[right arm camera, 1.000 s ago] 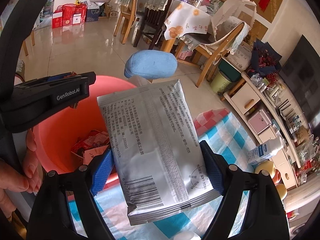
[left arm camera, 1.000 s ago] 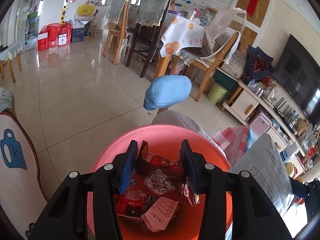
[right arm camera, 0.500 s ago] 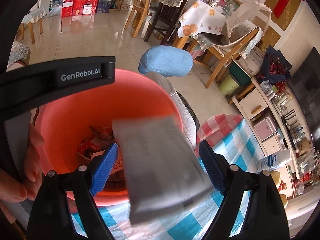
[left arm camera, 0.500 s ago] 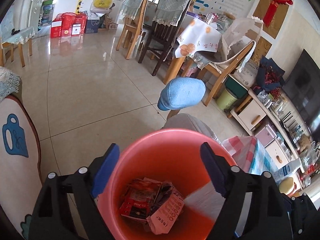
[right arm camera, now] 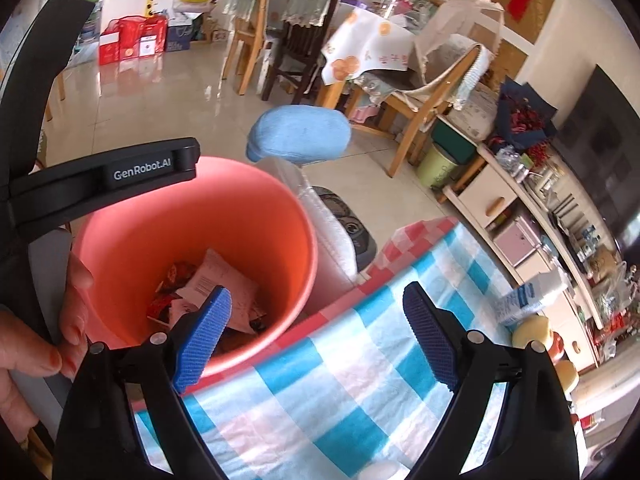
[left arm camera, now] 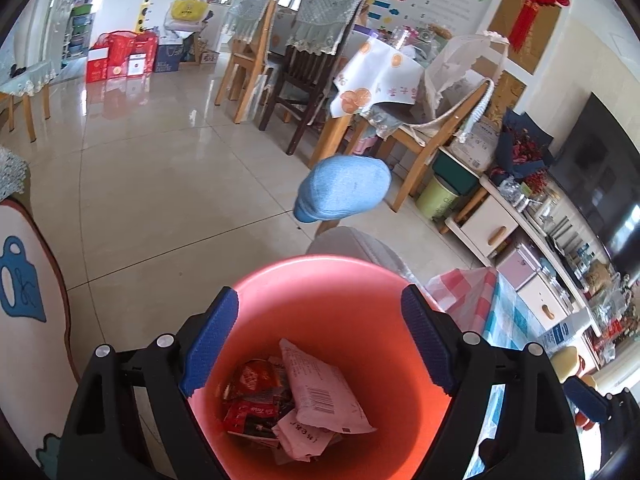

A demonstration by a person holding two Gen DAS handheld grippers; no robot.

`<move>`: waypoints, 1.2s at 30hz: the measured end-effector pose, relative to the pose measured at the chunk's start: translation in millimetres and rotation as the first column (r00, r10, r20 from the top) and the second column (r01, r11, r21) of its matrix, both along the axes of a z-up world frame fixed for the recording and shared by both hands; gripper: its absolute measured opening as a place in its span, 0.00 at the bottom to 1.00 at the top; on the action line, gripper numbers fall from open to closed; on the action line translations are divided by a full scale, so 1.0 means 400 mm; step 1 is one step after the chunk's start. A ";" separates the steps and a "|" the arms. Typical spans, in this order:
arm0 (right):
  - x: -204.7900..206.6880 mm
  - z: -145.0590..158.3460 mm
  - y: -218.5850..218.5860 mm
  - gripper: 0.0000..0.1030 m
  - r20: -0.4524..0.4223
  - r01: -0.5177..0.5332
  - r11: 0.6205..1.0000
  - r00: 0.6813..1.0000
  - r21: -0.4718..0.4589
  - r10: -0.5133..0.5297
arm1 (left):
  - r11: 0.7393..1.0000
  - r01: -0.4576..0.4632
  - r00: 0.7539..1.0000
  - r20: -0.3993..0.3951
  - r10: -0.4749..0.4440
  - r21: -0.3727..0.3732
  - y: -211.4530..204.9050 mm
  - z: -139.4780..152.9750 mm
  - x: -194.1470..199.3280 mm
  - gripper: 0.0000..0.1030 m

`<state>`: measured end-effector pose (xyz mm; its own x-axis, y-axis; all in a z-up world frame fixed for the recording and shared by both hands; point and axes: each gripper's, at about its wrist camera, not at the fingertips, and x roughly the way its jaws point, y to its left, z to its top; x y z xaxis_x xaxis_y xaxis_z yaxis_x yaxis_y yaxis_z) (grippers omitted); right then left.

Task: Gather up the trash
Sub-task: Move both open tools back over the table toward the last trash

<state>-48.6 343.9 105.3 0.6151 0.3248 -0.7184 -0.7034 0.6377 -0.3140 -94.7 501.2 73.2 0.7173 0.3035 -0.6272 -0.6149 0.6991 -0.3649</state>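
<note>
Wide round mouth of the orange-pink plastic bin [left arm camera: 320, 280] uncovered above, crumpled wrappers [left arm camera: 296, 396] filling only its bottom, left gripper [left arm camera: 320, 340] over that mouth, jaws spread, checked blue-and-white tablecloth [right arm camera: 360, 380] bare beside the rim, white carton [right arm camera: 528, 300] at its far edge

The bin [left arm camera: 320, 292] looks like smooth plastic, its salmon wall faintly glossy. Inside, the wrappers [left arm camera: 256, 396] are shiny crinkled film and the packet [left arm camera: 320, 388], at 3 o'clock of them, is matt white. The pads [right arm camera: 204, 336] are rough, ribbed blue rubber on matt black plastic arms. The cloth [right arm camera: 360, 392] is thin checked fabric, softly creased. The floor [left arm camera: 160, 184] is glossy tile; at 12 o'clock, the chairs [left arm camera: 256, 60] are varnished wood.
</note>
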 end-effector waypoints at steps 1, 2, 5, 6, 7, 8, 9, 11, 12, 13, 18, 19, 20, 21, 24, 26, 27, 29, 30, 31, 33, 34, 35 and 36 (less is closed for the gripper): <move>0.001 0.003 -0.010 0.86 0.004 0.008 1.000 1.000 0.002 -0.008 | 1.000 0.007 1.000 0.001 -0.007 0.005 -0.005 0.001 0.001 0.81; 0.002 0.005 -0.020 0.86 0.005 0.014 1.000 1.000 0.005 -0.014 | 1.000 0.018 1.000 0.003 -0.018 0.012 -0.012 0.003 0.003 0.81; 0.002 0.014 -0.053 0.86 0.010 0.031 0.999 0.999 0.017 -0.031 | 0.998 0.050 0.999 0.010 -0.051 0.030 -0.034 0.011 0.013 0.81; 0.002 0.017 -0.064 0.86 0.015 0.038 0.999 0.999 0.020 -0.038 | 0.998 0.060 0.998 0.013 -0.060 0.033 -0.040 0.013 0.016 0.81; 0.002 0.019 -0.074 0.86 0.017 0.043 0.999 0.999 0.023 -0.043 | 0.996 0.074 0.997 0.016 -0.075 0.040 -0.050 0.016 0.020 0.81; 0.002 0.022 -0.085 0.86 0.017 0.048 0.998 0.999 0.028 -0.048 | 0.996 0.083 0.996 0.016 -0.084 0.045 -0.056 0.017 0.022 0.81; 0.003 0.024 -0.096 0.86 0.018 0.053 0.998 0.998 0.032 -0.054 | 0.994 0.093 0.995 0.016 -0.094 0.052 -0.063 0.019 0.026 0.81; 0.001 0.028 -0.116 0.86 0.023 0.063 0.997 0.998 0.036 -0.064 | 0.991 0.116 0.993 0.012 -0.117 0.067 -0.083 0.021 0.033 0.81; 0.003 0.031 -0.128 0.86 0.026 0.069 0.997 0.997 0.037 -0.070 | 0.990 0.125 0.992 0.010 -0.126 0.071 -0.090 0.023 0.036 0.81; 0.002 0.033 -0.138 0.86 0.027 0.075 0.996 0.997 0.039 -0.076 | 0.987 0.138 0.990 0.008 -0.139 0.078 -0.101 0.024 0.040 0.81; 0.001 0.044 -0.194 0.86 0.036 0.106 0.993 0.993 0.050 -0.108 | 0.976 0.188 0.982 -0.005 -0.189 0.110 -0.148 0.031 0.056 0.81; 0.001 0.046 -0.206 0.86 0.039 0.113 0.992 0.993 0.053 -0.116 | 0.973 0.201 0.980 -0.007 -0.201 0.117 -0.160 0.032 0.060 0.81; 0.002 0.048 -0.217 0.86 0.039 0.120 0.991 0.992 0.056 -0.123 | 0.969 0.213 0.977 -0.010 -0.214 0.125 -0.172 0.034 0.064 0.81; 0.001 0.051 -0.230 0.86 0.040 0.129 0.990 0.991 0.060 -0.131 | 0.966 0.223 0.975 -0.012 -0.223 0.131 -0.183 0.034 0.067 0.81; -0.002 0.057 -0.266 0.86 0.043 0.148 0.987 0.988 0.067 -0.151 | 0.954 0.257 0.966 -0.019 -0.257 0.151 -0.217 0.037 0.076 0.81; -0.003 0.060 -0.292 0.86 0.045 0.159 0.985 0.986 0.070 -0.163 | 0.945 0.285 0.958 -0.020 -0.286 0.160 -0.243 0.038 0.082 0.81; -0.004 0.061 -0.304 0.86 0.046 0.164 0.984 0.985 0.070 -0.167 | 0.942 0.295 0.955 -0.021 -0.295 0.163 -0.252 0.039 0.083 0.81; -0.007 0.062 -0.326 0.86 0.049 0.173 0.983 0.983 0.069 -0.176 | 0.930 0.321 0.947 -0.027 -0.321 0.177 -0.276 0.039 0.088 0.81; -0.009 0.063 -0.335 0.86 0.050 0.177 0.982 0.982 0.069 -0.181 | 0.923 0.336 0.941 -0.033 -0.336 0.186 -0.292 0.039 0.091 0.81; -0.010 0.064 -0.348 0.86 0.051 0.183 0.981 0.981 0.070 -0.187 | 0.919 0.346 0.938 -0.036 -0.345 0.191 -0.303 0.038 0.093 0.81; -0.009 0.065 -0.371 0.86 0.052 0.196 0.978 0.978 0.073 -0.200 | 0.908 0.367 0.929 -0.039 -0.367 0.199 -0.327 0.040 0.098 0.81; -0.009 0.066 -0.385 0.86 0.053 0.203 0.976 0.977 0.074 -0.207 | 0.902 0.382 0.923 -0.040 -0.382 0.203 -0.341 0.040 0.099 0.81; -0.011 0.068 -0.400 0.86 0.055 0.209 0.975 0.975 0.077 -0.214 | 0.895 0.394 0.918 -0.042 -0.395 0.207 -0.357 0.040 0.100 0.81; -0.011 0.069 -0.411 0.86 0.057 0.215 0.974 0.974 0.078 -0.220 | 0.889 0.406 0.913 -0.045 -0.407 0.210 -0.373 0.040 0.102 0.81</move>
